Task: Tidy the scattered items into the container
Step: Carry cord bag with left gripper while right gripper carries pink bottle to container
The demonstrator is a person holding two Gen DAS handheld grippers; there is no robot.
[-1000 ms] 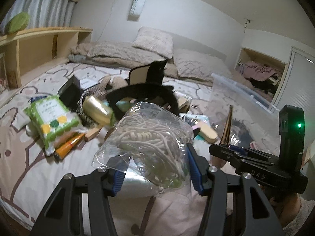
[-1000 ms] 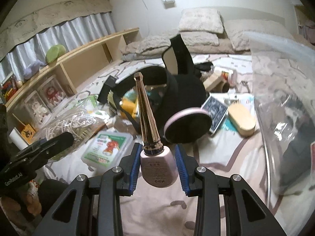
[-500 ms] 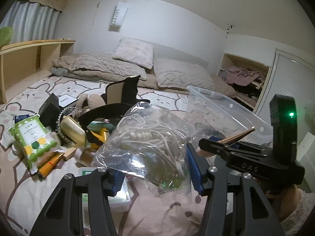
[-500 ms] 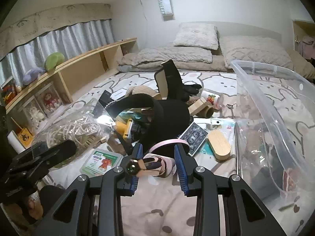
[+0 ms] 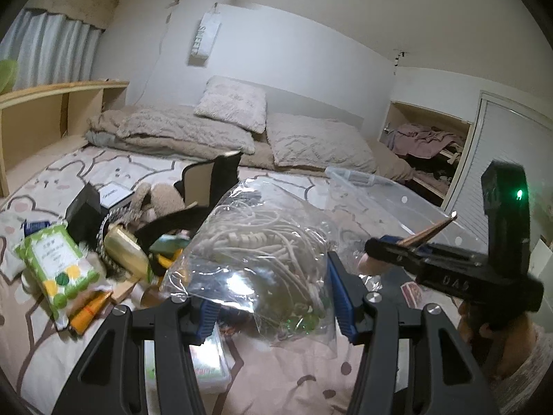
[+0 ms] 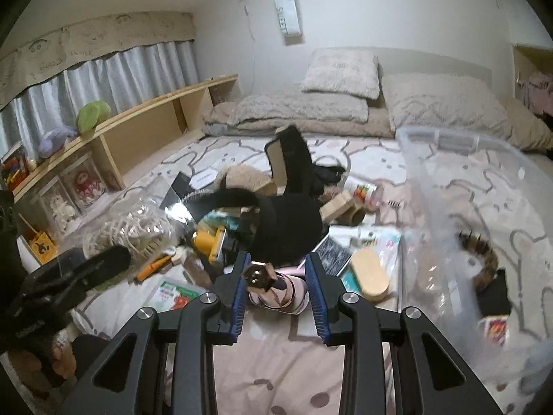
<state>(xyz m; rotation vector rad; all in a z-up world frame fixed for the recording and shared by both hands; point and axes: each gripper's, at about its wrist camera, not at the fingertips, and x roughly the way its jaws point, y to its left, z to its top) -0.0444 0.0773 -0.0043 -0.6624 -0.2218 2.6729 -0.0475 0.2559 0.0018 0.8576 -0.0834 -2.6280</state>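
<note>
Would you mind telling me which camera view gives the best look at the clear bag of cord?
The left wrist view: the clear bag of cord sits large and centred between the left hand-held gripper pads, its coiled cord plain through the plastic. The right wrist view shows that bag only small, at the left, partly behind the other gripper's dark finger.

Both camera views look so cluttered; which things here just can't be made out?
- Plastic bag, left view: glare hides part of its cord bundle.
- Bottle, right view: seen end-on between the right gripper fingers, label unreadable.
- Clear bin, right view: contents blurred; far side cut off.
- Green pack, left view: print too small.
</note>
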